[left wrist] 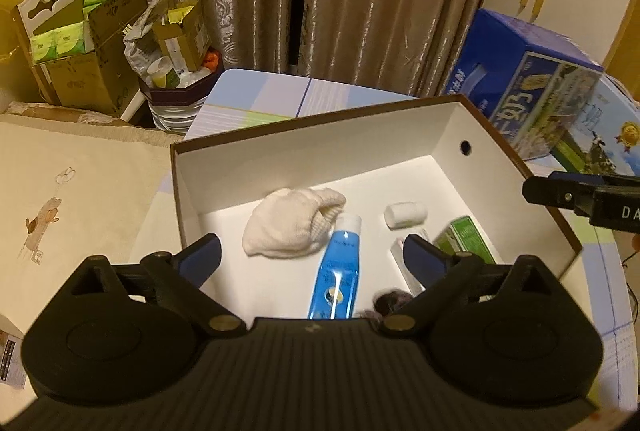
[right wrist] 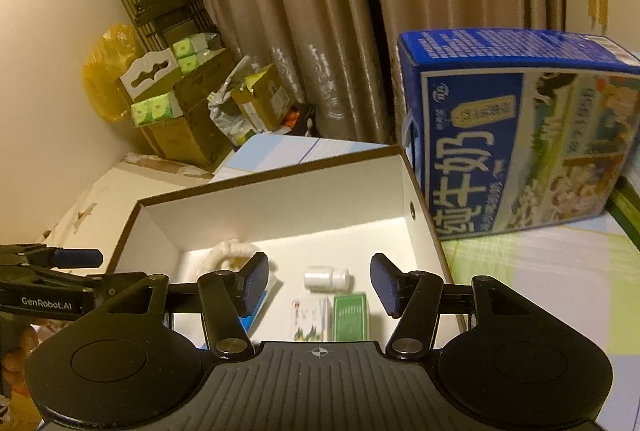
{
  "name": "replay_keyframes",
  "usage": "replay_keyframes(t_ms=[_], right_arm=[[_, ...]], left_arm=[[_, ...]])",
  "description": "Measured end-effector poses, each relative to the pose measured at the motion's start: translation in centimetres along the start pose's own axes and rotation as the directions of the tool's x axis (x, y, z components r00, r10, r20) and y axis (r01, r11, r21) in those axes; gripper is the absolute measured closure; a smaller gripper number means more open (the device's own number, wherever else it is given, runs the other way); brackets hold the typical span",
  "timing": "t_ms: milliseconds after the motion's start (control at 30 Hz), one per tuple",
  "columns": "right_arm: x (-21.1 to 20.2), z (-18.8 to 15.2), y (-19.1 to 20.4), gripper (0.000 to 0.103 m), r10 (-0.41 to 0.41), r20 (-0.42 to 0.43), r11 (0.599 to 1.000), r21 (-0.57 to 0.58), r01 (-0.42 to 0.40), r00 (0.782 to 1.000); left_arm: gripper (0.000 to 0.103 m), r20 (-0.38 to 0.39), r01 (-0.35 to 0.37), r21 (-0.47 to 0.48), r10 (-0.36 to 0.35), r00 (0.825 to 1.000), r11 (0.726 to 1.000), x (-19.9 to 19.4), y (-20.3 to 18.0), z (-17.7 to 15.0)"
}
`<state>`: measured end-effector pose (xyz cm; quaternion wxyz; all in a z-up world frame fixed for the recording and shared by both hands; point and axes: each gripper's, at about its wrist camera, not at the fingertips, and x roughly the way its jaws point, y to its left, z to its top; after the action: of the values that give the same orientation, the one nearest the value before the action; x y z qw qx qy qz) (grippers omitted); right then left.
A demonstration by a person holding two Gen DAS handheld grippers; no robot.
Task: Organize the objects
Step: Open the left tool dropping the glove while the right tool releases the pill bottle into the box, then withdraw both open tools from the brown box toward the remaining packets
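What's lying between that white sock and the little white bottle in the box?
In the left wrist view, the capped end of the blue tube lies between the white sock and the small white bottle; otherwise only bare floor of the box.

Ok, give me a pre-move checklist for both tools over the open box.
1. Left tool open, holding nothing: ok.
2. Right tool open, holding nothing: ok.
3. White-lined brown cardboard box open, no lid: ok.
4. Free floor space in the box's far half: ok.
5. Blue plastic tube clear of the white knitted sock: not ok, they overlap.
6. Dark object at the box's near edge identified: cannot tell.
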<state>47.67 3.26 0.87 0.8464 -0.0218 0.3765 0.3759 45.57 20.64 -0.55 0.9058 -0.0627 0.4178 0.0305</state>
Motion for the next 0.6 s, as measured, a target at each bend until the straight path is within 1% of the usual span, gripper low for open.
replay_keyframes(t_ms=[300, 600], right_arm=[[-5.5, -3.5, 0.9, 0.046, 0.004, 0.009, 1.000, 0.017, -0.004, 1.000], [-10.1, -6.7, 1.6, 0.040, -0.010, 0.017, 0.999, 0.044, 0.009, 1.000]], left_arm=[[0.007, 0.008, 0.032, -0.016, -0.032, 0.999, 0.999, -4.5, -0.9, -2.7], [0.007, 0.002, 0.060, -0.026, -0.060, 0.998, 0.998, -8.3, -2.5, -6.2]])
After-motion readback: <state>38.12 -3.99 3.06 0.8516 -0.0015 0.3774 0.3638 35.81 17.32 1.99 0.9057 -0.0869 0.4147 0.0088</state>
